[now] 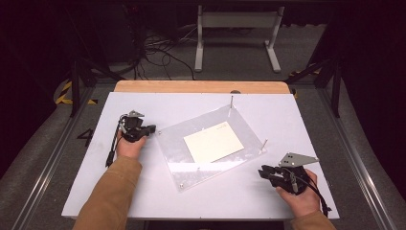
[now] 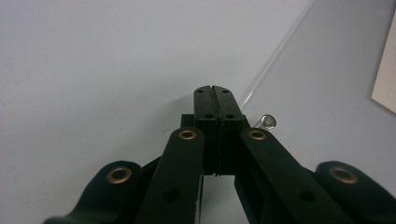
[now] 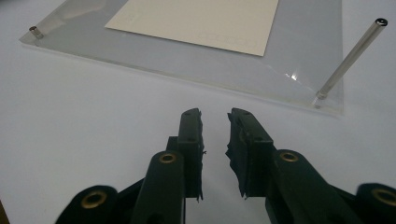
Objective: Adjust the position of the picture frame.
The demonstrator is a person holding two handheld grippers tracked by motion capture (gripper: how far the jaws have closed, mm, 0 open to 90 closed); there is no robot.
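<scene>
The clear acrylic plate lies on the white tabletop, a cream card at its middle and thin metal pins standing at its corners. Working a corner pin well probably means meeting it square, jaws on either side, before squeezing. The left hand-held gripper, just off the plate's left corner beside a short stud, is clenched on nothing. The right hand-held gripper, near the plate's right corner, stands slightly parted and holds nothing.
</scene>
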